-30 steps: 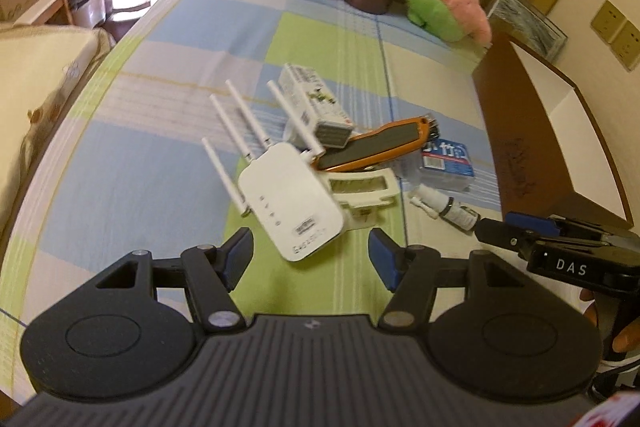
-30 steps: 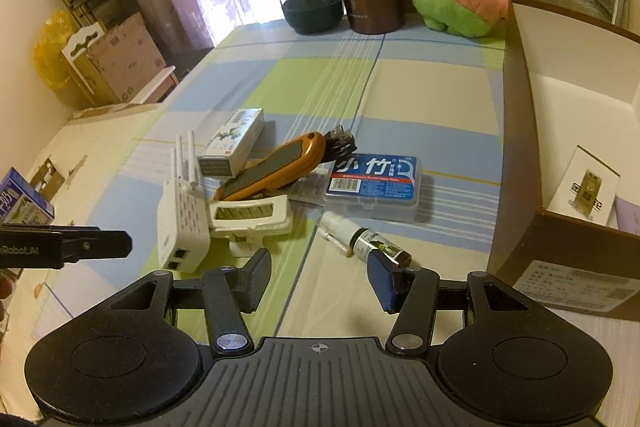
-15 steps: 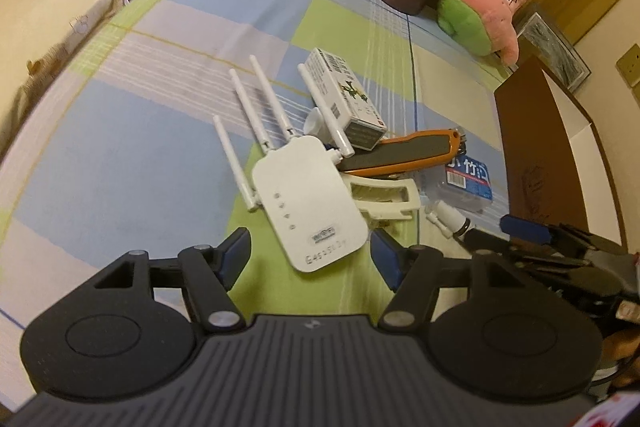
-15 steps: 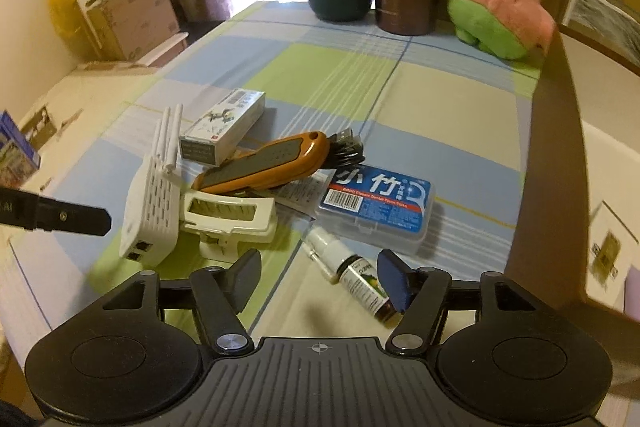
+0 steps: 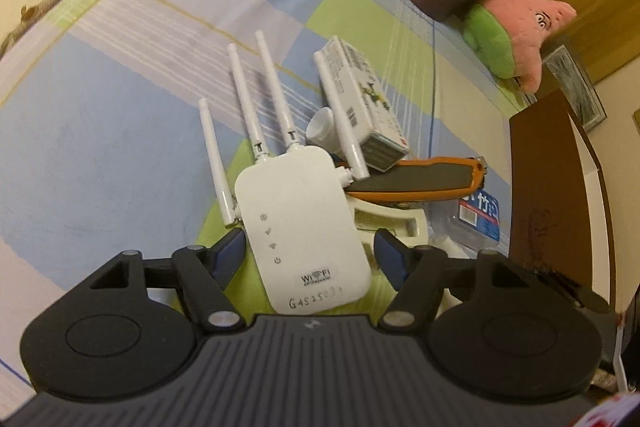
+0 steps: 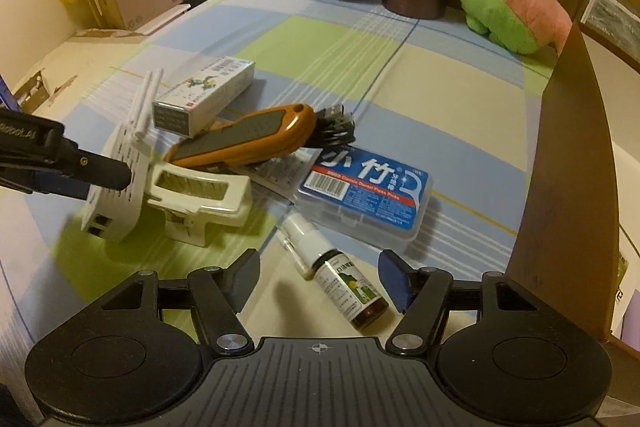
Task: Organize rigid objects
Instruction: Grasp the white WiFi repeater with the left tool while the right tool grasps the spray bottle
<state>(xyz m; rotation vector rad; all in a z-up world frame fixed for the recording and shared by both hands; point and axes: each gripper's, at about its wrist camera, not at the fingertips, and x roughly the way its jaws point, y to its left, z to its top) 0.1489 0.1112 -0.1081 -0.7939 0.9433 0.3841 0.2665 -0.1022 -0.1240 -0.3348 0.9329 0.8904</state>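
Four white antennas fan toward the top of the left wrist frame from one wifi repeater (image 5: 300,223), its long body running bottom to top at centre. The left tongs (image 5: 308,255) straddle it, spread, pads off it. In the right wrist view, one spray bottle (image 6: 340,279) lies low at centre between the released right tongs (image 6: 318,273), nozzle toward upper left, beside one blue floss box (image 6: 368,193).

White WiFi repeater (image 5: 300,223) with four antennas, leaning on a cream clip (image 6: 200,191). Beside it, orange utility knife (image 6: 248,141) resting against a small white carton (image 6: 204,95); blue floss-pick case (image 6: 366,193) lying flat; small spray bottle (image 6: 340,279) on its side, nearest.
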